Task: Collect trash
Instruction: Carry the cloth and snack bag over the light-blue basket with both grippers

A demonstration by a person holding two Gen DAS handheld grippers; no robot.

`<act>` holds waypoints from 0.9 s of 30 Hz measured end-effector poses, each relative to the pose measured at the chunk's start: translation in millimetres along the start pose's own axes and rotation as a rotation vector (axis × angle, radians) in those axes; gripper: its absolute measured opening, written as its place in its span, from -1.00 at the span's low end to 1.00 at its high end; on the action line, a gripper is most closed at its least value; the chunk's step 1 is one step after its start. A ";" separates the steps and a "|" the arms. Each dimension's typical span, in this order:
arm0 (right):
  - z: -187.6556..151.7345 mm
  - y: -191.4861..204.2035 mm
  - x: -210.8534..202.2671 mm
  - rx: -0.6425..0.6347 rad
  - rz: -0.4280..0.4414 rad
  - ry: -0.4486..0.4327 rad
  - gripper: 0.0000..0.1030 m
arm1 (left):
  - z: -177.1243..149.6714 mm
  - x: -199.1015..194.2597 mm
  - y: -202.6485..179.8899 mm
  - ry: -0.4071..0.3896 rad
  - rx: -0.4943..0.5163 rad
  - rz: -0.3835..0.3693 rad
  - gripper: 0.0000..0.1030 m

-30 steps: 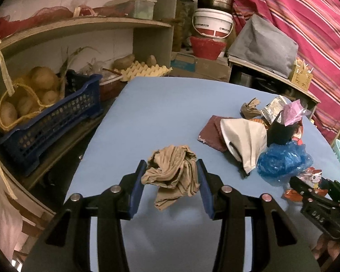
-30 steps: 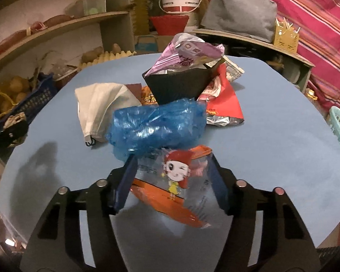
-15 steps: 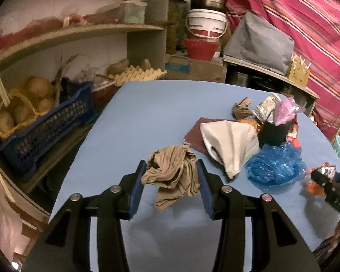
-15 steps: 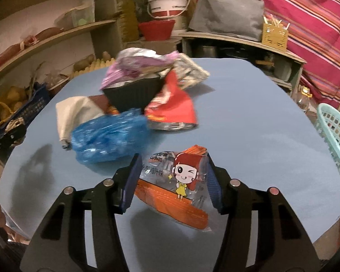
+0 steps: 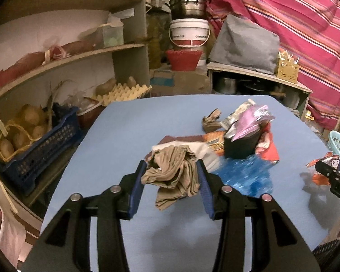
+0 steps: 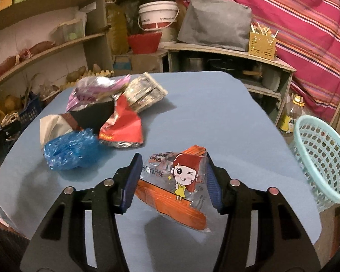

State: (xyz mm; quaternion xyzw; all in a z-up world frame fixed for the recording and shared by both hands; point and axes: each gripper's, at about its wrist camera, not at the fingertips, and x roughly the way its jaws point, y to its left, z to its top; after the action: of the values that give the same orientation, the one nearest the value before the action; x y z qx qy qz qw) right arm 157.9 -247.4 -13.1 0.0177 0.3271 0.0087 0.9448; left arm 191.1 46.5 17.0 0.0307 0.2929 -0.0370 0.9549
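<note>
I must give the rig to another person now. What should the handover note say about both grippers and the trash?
Left gripper: shut on the crumpled brown cloth, lifted off the blue table.
Right gripper: shut on the cartoon snack wrapper, also lifted.
Light blue basket: beside the table's right edge.
Left to collect: blue plastic bag, red wrapper, black cup and other wrappers.

Blue worktop (image 6: 215, 117). Lying on it, clustered at left: blue plastic bag (image 6: 70, 151), red foil wrapper (image 6: 122, 127), black container (image 6: 93, 115), silvery packet (image 6: 145, 93), white cloth (image 6: 51, 124).
</note>
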 end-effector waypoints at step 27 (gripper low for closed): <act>30.0 -260.2 -53.4 0.221 -0.172 -0.094 0.04 | 48.7 26.3 -299.0 -0.031 0.151 -0.321 -0.14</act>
State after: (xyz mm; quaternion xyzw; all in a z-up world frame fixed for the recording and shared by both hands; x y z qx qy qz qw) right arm 135.8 -509.8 33.3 0.0941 0.2817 -0.1092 0.9486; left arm 213.4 -256.4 31.4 0.0545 0.2755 -0.2112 0.9362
